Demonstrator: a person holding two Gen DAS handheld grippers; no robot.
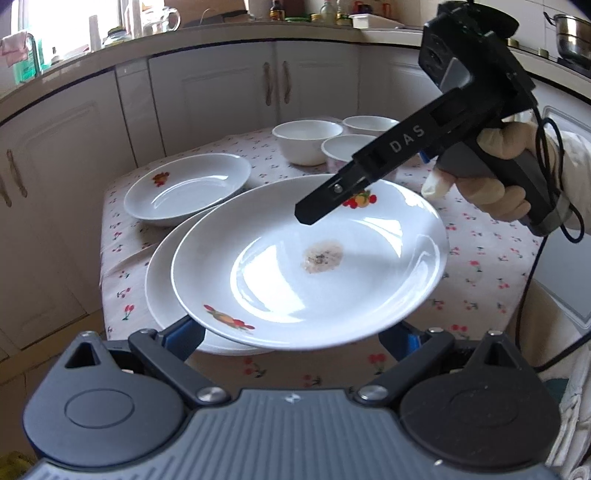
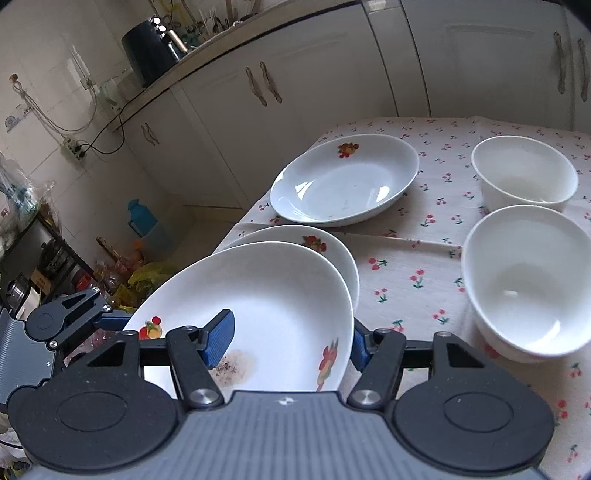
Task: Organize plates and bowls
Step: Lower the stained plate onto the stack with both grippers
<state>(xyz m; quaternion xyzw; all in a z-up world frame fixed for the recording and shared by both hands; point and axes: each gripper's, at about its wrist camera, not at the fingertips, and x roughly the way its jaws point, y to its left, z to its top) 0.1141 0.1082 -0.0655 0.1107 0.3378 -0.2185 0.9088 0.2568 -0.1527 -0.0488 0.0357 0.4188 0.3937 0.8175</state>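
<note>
A white plate with fruit prints and a brown stain (image 1: 310,262) (image 2: 266,302) hangs tilted above a second plate (image 1: 162,280) (image 2: 332,251) on the table. My left gripper (image 1: 291,339) is wide open, its fingers on either side of the stained plate's near edge, which seems to rest between them. My right gripper (image 2: 291,339) (image 1: 306,216) is open with its jaws astride the plate's far rim, one blue pad (image 2: 221,338) over the plate. A third plate (image 1: 188,188) (image 2: 347,181) lies behind. Three white bowls (image 1: 308,142) (image 2: 528,280) stand at the back.
The table wears a cherry-print cloth (image 1: 472,266) (image 2: 413,266). White kitchen cabinets (image 1: 221,85) and a cluttered counter (image 1: 155,22) run behind it. The floor to the left holds bags and a blue flask (image 2: 142,218).
</note>
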